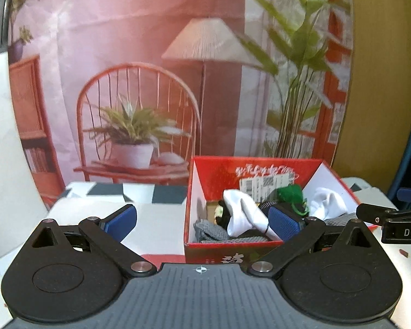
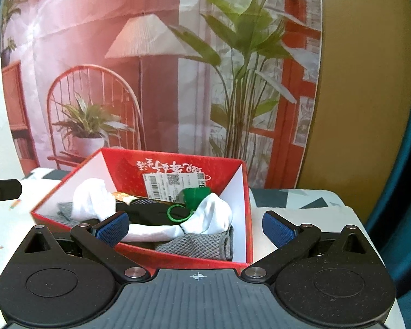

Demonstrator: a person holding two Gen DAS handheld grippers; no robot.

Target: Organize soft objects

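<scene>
Several soft objects lie heaped inside an open red cardboard box [image 2: 241,235] with white inner walls: two white fabric bundles [image 2: 216,216], a grey knitted cloth [image 2: 202,245], a dark fabric item [image 2: 148,213] and a small green fabric pouch [image 2: 196,196] with a green cord loop. A white printed label [image 2: 172,185] is fixed to the red inner back wall of the box.

The box stands on the white counter [image 2: 309,211], which carries grey geometric patches.

Right claw [image 2: 196,227]: released, jaws spread wide, nothing between them. The box sits directly ahead of it and slightly to its left. Its left blue pad [image 2: 113,226] overlaps the near box rim in view; whether it touches the contents cannot be told. Its right blue pad [image 2: 278,227] is outside the box, just beside the right wall.

Left claw [image 1: 202,220]: released, jaws spread wide, empty. The box lies ahead and to its right. Its right blue pad [image 1: 283,220] appears over the box interior, in front of a white bundle. Its left blue pad [image 1: 122,219] hangs over bare counter.

Behind the counter hangs a printed backdrop [image 1: 150,54] showing a red chair, a lamp and potted plants.
</scene>
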